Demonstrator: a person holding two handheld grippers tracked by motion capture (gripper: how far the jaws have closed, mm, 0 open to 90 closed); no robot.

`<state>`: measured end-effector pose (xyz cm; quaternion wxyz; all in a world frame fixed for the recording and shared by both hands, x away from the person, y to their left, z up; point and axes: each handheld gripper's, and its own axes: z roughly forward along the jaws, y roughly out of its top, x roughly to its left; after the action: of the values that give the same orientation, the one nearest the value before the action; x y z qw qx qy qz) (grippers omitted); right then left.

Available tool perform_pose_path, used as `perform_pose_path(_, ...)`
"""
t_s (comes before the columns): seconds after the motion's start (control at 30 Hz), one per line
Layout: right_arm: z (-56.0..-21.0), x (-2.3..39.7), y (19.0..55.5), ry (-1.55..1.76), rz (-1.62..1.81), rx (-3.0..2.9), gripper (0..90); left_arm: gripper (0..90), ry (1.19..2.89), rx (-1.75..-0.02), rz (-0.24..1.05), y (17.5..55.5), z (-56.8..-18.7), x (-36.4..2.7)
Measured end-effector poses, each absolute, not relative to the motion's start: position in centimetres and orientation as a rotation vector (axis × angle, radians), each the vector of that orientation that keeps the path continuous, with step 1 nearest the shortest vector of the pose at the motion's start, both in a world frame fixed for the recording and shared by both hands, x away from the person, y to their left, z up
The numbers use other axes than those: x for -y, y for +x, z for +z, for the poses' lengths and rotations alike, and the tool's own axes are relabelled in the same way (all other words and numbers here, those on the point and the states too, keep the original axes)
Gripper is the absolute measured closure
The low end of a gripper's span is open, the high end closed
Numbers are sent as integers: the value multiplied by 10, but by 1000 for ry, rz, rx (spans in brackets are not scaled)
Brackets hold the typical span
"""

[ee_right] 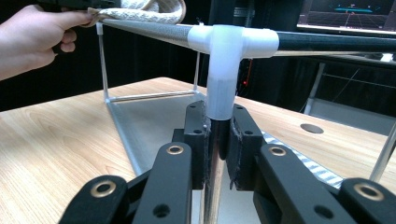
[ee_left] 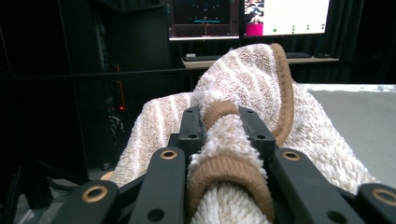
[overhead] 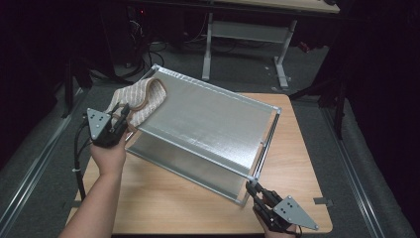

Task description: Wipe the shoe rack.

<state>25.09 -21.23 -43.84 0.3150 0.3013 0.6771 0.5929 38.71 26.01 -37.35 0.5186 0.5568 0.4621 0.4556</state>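
Observation:
A beige striped towel (overhead: 141,101) with a brown hem lies over the far left corner of a metal-framed rack (overhead: 208,124) that has a grey mesh top. My left gripper (overhead: 124,111) is at that corner, shut on the towel's hemmed edge; in the left gripper view the towel (ee_left: 252,93) is bunched between the jaws of the left gripper (ee_left: 226,121). At the rack's near right corner my right gripper (overhead: 251,188) is shut on the upright post (ee_right: 219,93) under a white corner joint. The right gripper (ee_right: 218,121) presses the post from both sides.
The rack stands tilted across a wooden table (overhead: 173,198) with a small round hole (ee_right: 312,128) at its right. A white desk frame (overhead: 282,59) stands beyond on grey floor. Monitors (ee_left: 280,16) glow behind the towel. A hand (ee_right: 32,37) holds the other gripper.

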Motion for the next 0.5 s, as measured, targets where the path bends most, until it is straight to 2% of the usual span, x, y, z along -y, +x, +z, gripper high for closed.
perform_pose_path(0.27, -438, 214, 253, 824, 1565, -1771, 812, 751, 1312, -1030, 1031, 370, -372, -247)
perform_pose_path(0.5, -437, 211, 255, 857, 1549, -1747, 816, 750, 1297, -947, 971, 341, -375, -233)
